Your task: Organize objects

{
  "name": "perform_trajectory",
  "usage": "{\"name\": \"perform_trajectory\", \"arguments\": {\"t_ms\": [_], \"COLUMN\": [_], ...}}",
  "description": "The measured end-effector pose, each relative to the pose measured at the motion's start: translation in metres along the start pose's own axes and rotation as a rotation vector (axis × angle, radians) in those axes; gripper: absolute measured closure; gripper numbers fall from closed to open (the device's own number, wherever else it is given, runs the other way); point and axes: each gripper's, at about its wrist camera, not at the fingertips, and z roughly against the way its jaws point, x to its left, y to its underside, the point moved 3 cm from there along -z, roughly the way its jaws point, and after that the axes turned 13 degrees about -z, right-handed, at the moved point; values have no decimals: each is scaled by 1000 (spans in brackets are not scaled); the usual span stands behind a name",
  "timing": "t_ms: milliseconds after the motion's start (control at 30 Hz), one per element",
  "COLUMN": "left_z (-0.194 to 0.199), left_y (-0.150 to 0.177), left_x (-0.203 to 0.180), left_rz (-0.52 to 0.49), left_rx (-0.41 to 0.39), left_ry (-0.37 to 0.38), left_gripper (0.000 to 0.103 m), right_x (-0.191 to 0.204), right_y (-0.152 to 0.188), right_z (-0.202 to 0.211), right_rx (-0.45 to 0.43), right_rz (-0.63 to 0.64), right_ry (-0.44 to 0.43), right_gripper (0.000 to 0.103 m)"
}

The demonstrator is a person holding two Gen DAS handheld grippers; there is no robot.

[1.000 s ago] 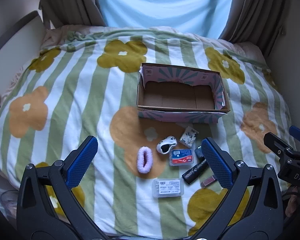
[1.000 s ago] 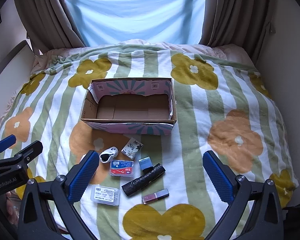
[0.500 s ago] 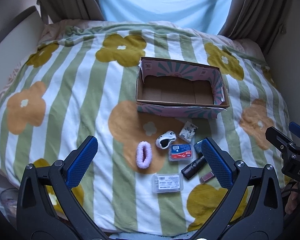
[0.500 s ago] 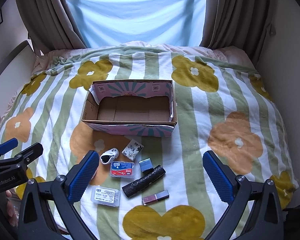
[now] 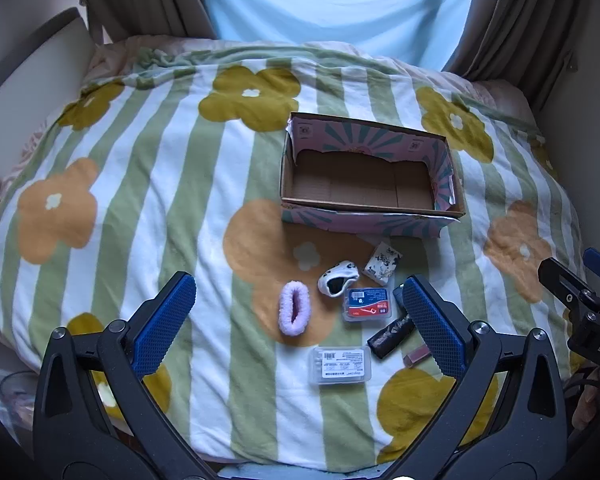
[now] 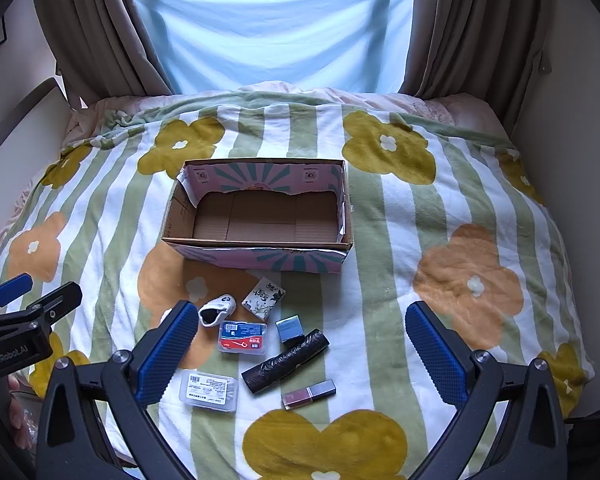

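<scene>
Sitting mid-frame on the flowered blanket (image 6: 440, 208), one cardboard box (image 6: 260, 250) lies open. Only the left wrist view shows the lilac scrunchie (image 5: 295, 313); only the right shows the whole small blue box (image 6: 290, 329). Two clear cases, one black roll (image 6: 285, 361). Left gripper (image 5: 296, 324) and right gripper (image 6: 300, 354) gape wide, holding nothing.

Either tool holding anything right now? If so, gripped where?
Nothing held. The left tool and right tool both stand open above the blanket; the small items and cardboard box lie untouched.
</scene>
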Motion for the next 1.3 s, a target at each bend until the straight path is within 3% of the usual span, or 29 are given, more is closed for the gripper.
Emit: {"name": "perform_trajectory", "arguments": {"t_ms": [333, 367, 1100, 1300], "left_z": [0, 0, 6, 8], "left_y": [-1, -1, -2, 0], "left_x": [5, 5, 3, 3], "left_rz": [-2, -4, -25, -40], "left_rx": [-1, -1, -25, -26], "left_ry": [15, 15, 46, 65], "left_gripper": [0, 0, 0, 0], "right_x": [0, 3, 8, 4], "right_y": [1, 1, 1, 3], "right_z": [1, 3, 12, 15], "right_rx": [-5, -6, -10, -13], "right_rz": [0, 105, 191, 164], "right_ry": [-8, -76, -149, -150], "right_gripper": [1, 1, 1, 1]}}
